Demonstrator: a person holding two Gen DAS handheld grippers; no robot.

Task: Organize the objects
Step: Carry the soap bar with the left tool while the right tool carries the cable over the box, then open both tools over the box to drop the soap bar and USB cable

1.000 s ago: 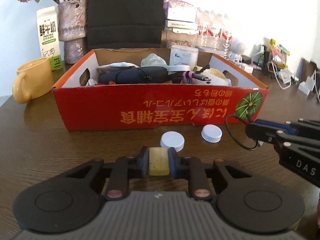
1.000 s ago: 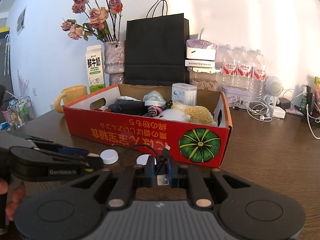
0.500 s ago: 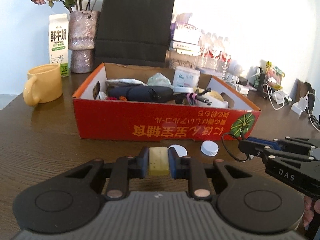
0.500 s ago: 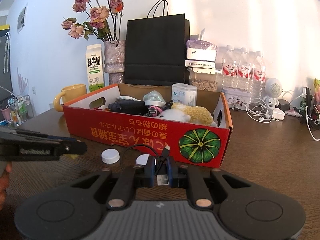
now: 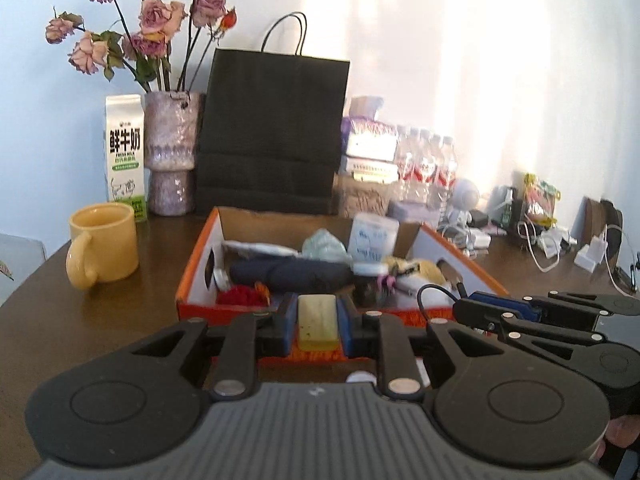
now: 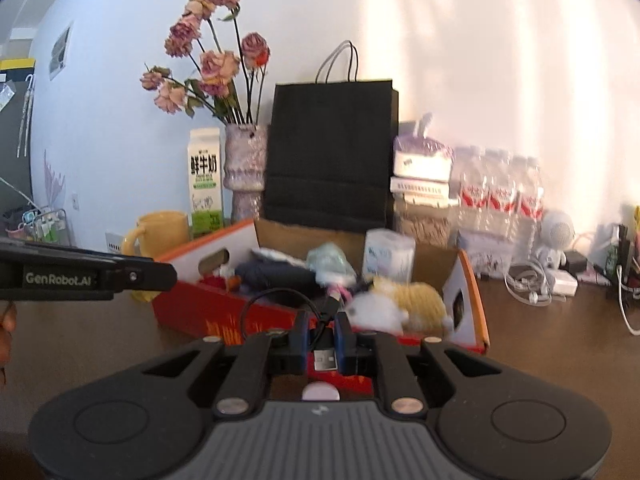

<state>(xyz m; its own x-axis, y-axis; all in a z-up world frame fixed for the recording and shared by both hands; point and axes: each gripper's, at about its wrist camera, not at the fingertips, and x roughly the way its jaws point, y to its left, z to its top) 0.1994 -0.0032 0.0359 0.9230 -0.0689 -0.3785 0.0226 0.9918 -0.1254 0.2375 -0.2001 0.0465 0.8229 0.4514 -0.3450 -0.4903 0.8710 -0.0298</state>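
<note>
With the left claw (image 5: 318, 322) clamped on the yellow rectangular block (image 5: 317, 320) and the right claw (image 6: 322, 340) on the black USB cable (image 6: 325, 354), clear the red cardboard box's (image 6: 224, 320) near wall before releasing.

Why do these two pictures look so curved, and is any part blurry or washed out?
Left wrist view: fisheye lens curves the edges; sunlight washes out the wall; the box looks soft. Right wrist view: same curving; the bottles and box contents blur.

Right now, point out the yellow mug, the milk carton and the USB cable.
yellow mug (image 5: 105, 242): left wrist view, front of its body.
milk carton (image 5: 124, 148): left wrist view, printed front face.
USB cable (image 6: 325, 358): right wrist view, metal plug between the fingers.
</note>
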